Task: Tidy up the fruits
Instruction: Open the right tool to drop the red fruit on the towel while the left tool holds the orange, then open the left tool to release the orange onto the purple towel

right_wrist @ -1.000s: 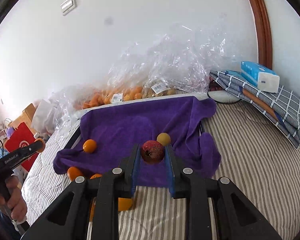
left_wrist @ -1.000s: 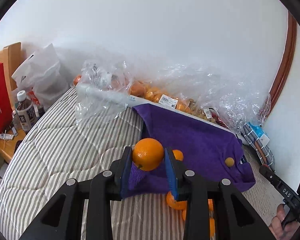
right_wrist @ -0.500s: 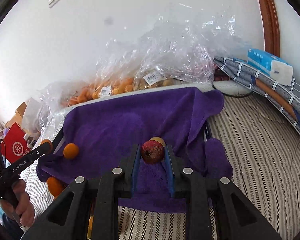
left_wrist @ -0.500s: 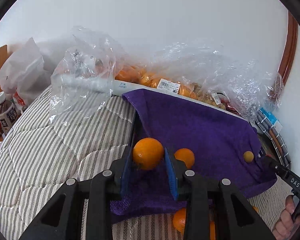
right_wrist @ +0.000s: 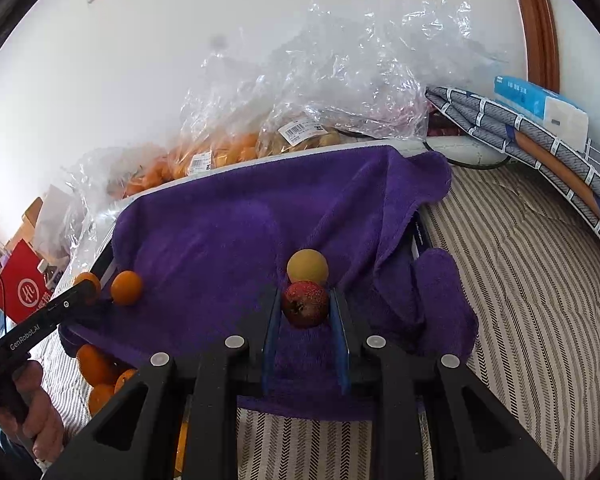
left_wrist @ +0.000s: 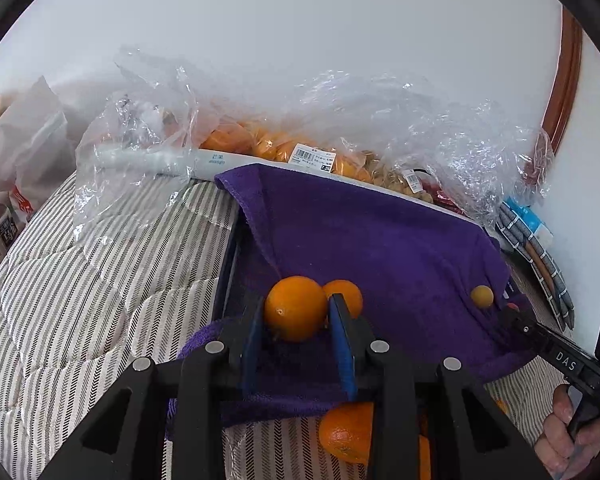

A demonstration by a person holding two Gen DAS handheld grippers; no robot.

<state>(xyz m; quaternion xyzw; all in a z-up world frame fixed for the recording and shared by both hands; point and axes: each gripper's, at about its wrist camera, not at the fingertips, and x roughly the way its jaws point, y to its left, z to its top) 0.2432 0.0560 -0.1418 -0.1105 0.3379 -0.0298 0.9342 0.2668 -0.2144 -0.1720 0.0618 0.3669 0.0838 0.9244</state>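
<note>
left tool (left_wrist: pixel 296 312) clamped on an orange (left_wrist: pixel 295 309) over the purple towel (left_wrist: pixel 380 240), right tool (right_wrist: pixel 305 305) gripped a red fruit (right_wrist: pixel 305 304) above that same towel

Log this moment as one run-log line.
left gripper: shut on orange | right gripper: shut on red fruit | both above purple towel | placed: none

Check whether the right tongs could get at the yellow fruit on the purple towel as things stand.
Probably not: the right tongs are shut on a red fruit, and the yellow fruit lies just beyond it.
</note>
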